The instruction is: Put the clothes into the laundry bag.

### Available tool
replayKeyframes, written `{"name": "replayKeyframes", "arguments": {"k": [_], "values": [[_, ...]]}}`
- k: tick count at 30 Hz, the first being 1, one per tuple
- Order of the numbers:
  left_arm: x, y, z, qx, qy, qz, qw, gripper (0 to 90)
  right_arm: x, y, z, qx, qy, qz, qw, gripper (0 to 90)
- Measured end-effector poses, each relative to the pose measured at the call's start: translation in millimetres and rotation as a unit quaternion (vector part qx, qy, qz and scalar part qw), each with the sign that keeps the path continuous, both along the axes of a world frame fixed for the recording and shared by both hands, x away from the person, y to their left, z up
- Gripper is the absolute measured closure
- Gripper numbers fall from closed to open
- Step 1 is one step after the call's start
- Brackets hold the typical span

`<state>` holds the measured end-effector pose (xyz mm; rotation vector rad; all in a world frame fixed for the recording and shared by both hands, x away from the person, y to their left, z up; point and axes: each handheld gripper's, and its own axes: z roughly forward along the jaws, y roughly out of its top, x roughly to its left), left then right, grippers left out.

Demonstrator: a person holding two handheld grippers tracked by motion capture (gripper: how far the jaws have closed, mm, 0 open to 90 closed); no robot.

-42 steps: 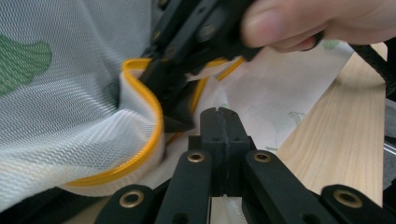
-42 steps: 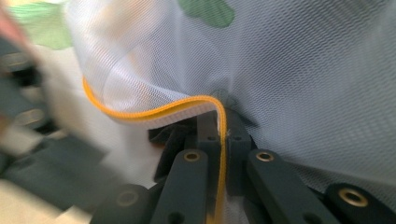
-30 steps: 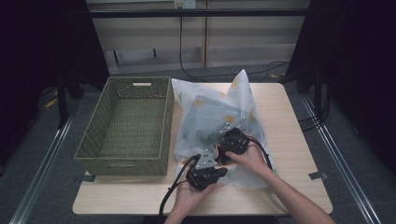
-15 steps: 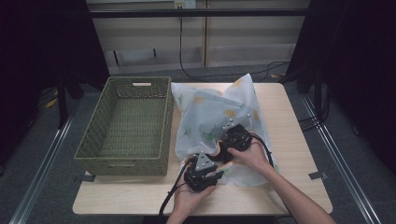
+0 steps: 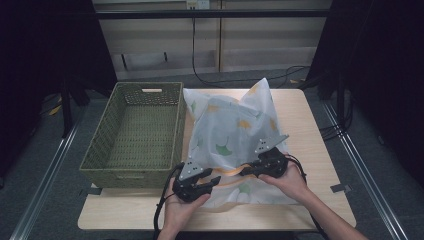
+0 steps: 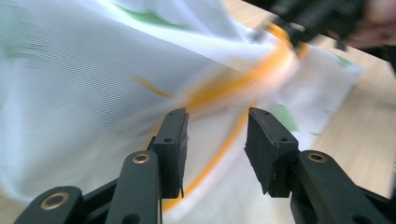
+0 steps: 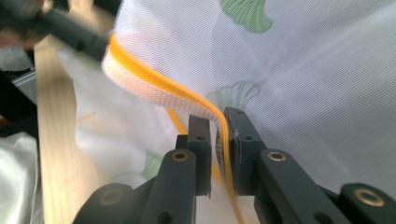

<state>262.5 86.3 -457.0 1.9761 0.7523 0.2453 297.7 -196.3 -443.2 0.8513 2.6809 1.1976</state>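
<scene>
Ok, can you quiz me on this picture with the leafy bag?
1. In the high view, where is the green woven basket relative to the leaf-print mesh bag? A) to its right B) to its left C) on top of it
2. True or false: the basket has clothes in it.
3. What runs between the jaws of the right gripper?

Key: 1. B. 2. False, it is empty. 3. The bag's orange trim. The jaws have just been opening, with the trim between them.
</scene>
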Motion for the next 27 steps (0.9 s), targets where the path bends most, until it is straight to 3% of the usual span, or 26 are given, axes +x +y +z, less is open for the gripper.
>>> {"name": "replayKeyframes", "arguments": {"k": [6, 9, 11, 14, 15, 17, 19, 20, 23, 25, 27], "values": [[10.8, 1.1, -4.5, 0.029, -0.015, 0.030, 0.9990, 59.7, -9.7, -9.1, -15.1, 0.000, 0.014, 0.001, 0.9999, 73.1], [16.7, -2.8, -14.9, 0.065, -0.004, 0.048, 0.9967, 59.5, -10.7, -10.7, -23.3, -0.008, 0.031, 0.006, 0.9995, 68.1], [18.4, -4.0, -22.6, 0.070, -0.002, 0.049, 0.9964, 59.0, -11.9, -12.5, -24.6, -0.015, 0.037, 0.008, 0.9992, 66.1], [16.1, -10.2, -31.0, 0.119, 0.004, 0.066, 0.9907, 59.3, -13.2, -19.0, -22.3, -0.007, 0.043, 0.009, 0.9990, 64.4], [10.2, -12.6, -29.7, 0.139, -0.010, 0.066, 0.9880, 59.5, -13.9, -22.9, -21.0, 0.000, 0.043, 0.010, 0.9990, 62.6], [5.3, -14.8, -28.6, 0.131, -0.005, 0.055, 0.9898, 59.5, -16.5, -30.1, -17.5, 0.005, 0.035, 0.002, 0.9994, 63.4], [4.3, -14.2, -31.1, 0.136, -0.006, 0.053, 0.9893, 58.9, -18.5, -38.4, -14.5, 0.022, 0.030, -0.009, 0.9993, 66.1], [4.3, -13.1, -33.4, 0.142, 0.005, 0.053, 0.9885, 58.9, -18.9, -42.4, -13.4, 0.028, 0.026, -0.018, 0.9991, 68.8], [1.6, -8.1, -44.4, 0.132, 0.013, 0.049, 0.9900, 56.6, -18.4, -55.6, -14.5, 0.034, 0.016, -0.048, 0.9981, 73.4], [1.9, -5.7, -45.8, 0.120, 0.018, 0.054, 0.9912, 56.3, -16.0, -62.6, -20.6, 0.026, 0.021, -0.074, 0.9967, 75.3], [4.5, -3.9, -45.3, 0.125, 0.018, 0.053, 0.9905, 56.3, -13.3, -65.7, -25.6, 0.020, 0.030, -0.084, 0.9959, 75.2]]}}
